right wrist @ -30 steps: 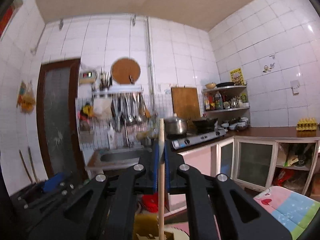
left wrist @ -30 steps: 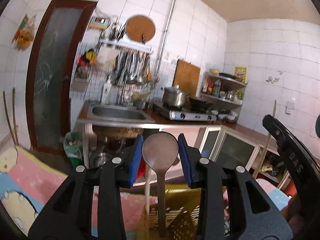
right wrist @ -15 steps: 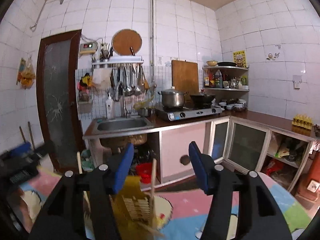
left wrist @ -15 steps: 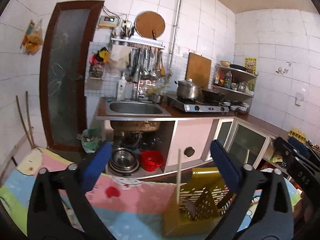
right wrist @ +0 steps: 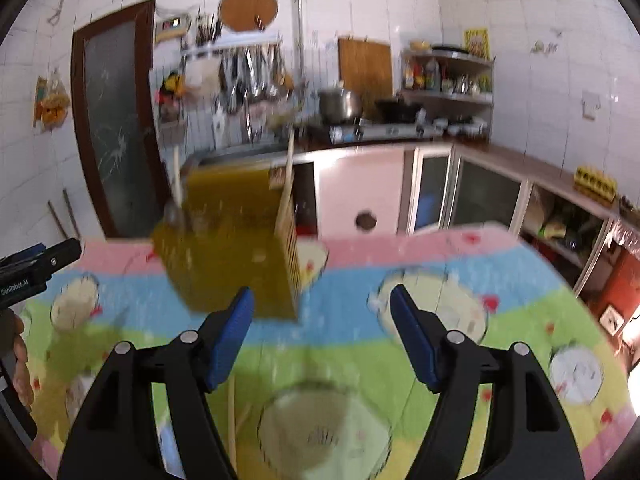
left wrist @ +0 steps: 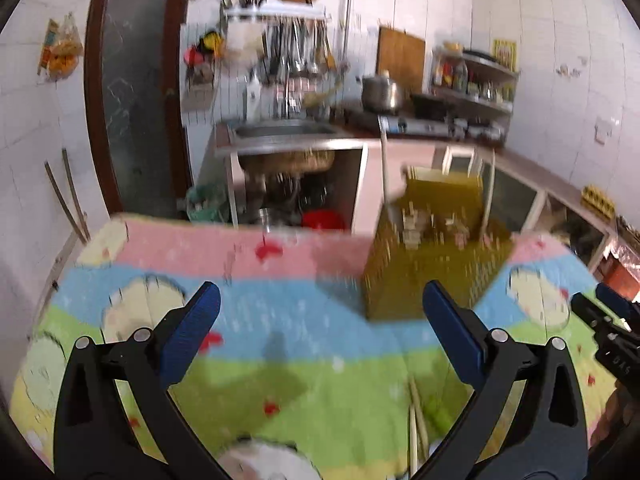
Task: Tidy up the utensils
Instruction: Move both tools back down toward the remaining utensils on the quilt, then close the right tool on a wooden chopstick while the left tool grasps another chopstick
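Observation:
A yellow slotted utensil holder (left wrist: 432, 248) stands on the colourful patterned table cover (left wrist: 280, 344); it also shows in the right wrist view (right wrist: 232, 240). Thin wooden handles (right wrist: 289, 160) and a spoon (right wrist: 175, 196) stick up out of it. My left gripper (left wrist: 320, 332) is open and empty, above the cover, short of the holder. My right gripper (right wrist: 322, 334) is open and empty, just right of the holder. Loose chopsticks (left wrist: 414, 420) lie on the cover near the left gripper; a wooden stick (right wrist: 231, 424) lies under the right one. Both views are blurred.
A kitchen counter with a sink (left wrist: 280, 132), a stove and pot (left wrist: 380, 92) runs behind the table. Cabinets (right wrist: 472, 196) stand at the right, a dark door (left wrist: 136, 92) at the left. The other gripper shows at the frame edge (right wrist: 36, 268).
Both grippers opened and let go of the spoon and the stick, which now stand in the holder. Both cameras have pulled back and tilted down toward the table cover.

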`<move>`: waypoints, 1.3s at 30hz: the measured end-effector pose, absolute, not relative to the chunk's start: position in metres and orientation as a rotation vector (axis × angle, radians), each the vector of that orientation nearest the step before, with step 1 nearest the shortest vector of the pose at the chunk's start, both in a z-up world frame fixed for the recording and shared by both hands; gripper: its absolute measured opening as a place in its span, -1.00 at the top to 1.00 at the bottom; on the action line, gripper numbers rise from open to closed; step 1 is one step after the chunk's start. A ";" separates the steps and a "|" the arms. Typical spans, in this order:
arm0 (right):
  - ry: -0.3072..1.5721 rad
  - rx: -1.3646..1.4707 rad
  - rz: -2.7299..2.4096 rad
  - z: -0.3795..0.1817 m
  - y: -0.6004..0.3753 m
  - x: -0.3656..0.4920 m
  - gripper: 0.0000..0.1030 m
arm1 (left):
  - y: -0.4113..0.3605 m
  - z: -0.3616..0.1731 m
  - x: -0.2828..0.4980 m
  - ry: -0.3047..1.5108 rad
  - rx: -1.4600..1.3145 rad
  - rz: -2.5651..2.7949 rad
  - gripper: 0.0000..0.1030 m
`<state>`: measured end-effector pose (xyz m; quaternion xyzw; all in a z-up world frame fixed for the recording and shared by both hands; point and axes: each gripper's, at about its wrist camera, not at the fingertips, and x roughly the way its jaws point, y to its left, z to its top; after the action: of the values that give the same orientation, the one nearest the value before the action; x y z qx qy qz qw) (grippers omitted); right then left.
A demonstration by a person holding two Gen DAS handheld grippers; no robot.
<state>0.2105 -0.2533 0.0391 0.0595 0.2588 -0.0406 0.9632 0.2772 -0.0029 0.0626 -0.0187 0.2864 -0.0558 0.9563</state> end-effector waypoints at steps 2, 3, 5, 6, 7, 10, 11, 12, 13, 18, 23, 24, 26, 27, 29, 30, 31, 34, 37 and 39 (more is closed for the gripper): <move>0.564 0.119 -0.081 0.022 -0.249 0.206 -0.35 | -0.006 0.042 0.270 0.628 -0.035 -0.123 -0.90; 0.589 0.120 -0.080 0.010 -0.247 0.203 -0.35 | -0.008 0.032 0.267 0.650 -0.029 -0.122 -0.90; 0.619 0.129 -0.076 -0.006 -0.245 0.196 -0.35 | -0.009 0.018 0.262 0.674 -0.021 -0.115 -0.90; 0.631 0.130 -0.074 -0.009 -0.243 0.194 -0.35 | -0.010 0.009 0.258 0.690 -0.014 -0.114 -0.90; 0.640 0.129 -0.073 -0.015 -0.241 0.190 -0.35 | -0.010 0.001 0.253 0.706 -0.007 -0.115 -0.90; 0.659 0.120 -0.069 -0.025 -0.236 0.181 -0.35 | -0.010 -0.012 0.246 0.727 0.008 -0.111 -0.90; 0.668 0.118 -0.065 -0.027 -0.234 0.179 -0.35 | -0.010 -0.016 0.243 0.735 0.015 -0.110 -0.90; 0.672 0.115 -0.061 -0.029 -0.231 0.178 -0.35 | -0.010 -0.019 0.242 0.741 0.017 -0.108 -0.90; 0.678 0.113 -0.057 -0.029 -0.227 0.178 -0.35 | -0.010 -0.021 0.241 0.748 0.017 -0.106 -0.90; 0.724 0.077 -0.021 -0.039 -0.211 0.175 -0.34 | -0.005 -0.030 0.237 0.774 0.007 -0.102 -0.90; 0.783 0.022 -0.014 -0.048 -0.198 0.177 -0.10 | -0.006 -0.033 0.232 0.791 0.016 -0.111 -0.90; 0.795 0.018 -0.012 -0.050 -0.197 0.179 -0.02 | -0.007 -0.033 0.231 0.794 0.017 -0.116 -0.90; 0.798 0.023 -0.021 -0.050 -0.198 0.179 0.03 | -0.011 -0.035 0.228 0.806 0.022 -0.129 -0.90; 0.802 0.028 -0.021 -0.050 -0.199 0.180 0.07 | -0.014 -0.036 0.227 0.811 0.025 -0.136 -0.90; 0.815 0.043 -0.004 -0.050 -0.198 0.183 0.09 | -0.019 -0.038 0.224 0.822 0.041 -0.150 -0.90; 0.821 0.042 0.004 -0.049 -0.196 0.184 0.10 | -0.021 -0.038 0.223 0.824 0.047 -0.149 -0.90; 0.826 0.039 0.017 -0.049 -0.193 0.185 0.19 | -0.022 -0.039 0.222 0.828 0.052 -0.148 -0.90; 0.858 0.014 0.043 -0.054 -0.185 0.186 0.36 | -0.023 -0.041 0.218 0.834 0.055 -0.149 -0.90; 0.863 -0.003 0.039 -0.060 -0.181 0.186 0.51 | -0.021 -0.041 0.215 0.836 0.047 -0.145 -0.90; 0.864 0.034 0.043 -0.058 -0.184 0.191 0.75 | -0.021 -0.042 0.214 0.841 0.046 -0.145 -0.90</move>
<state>0.1909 -0.1842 -0.0584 0.0166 0.4185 0.0208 0.9078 0.2135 -0.0212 -0.0416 0.0223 0.4077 -0.0701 0.9102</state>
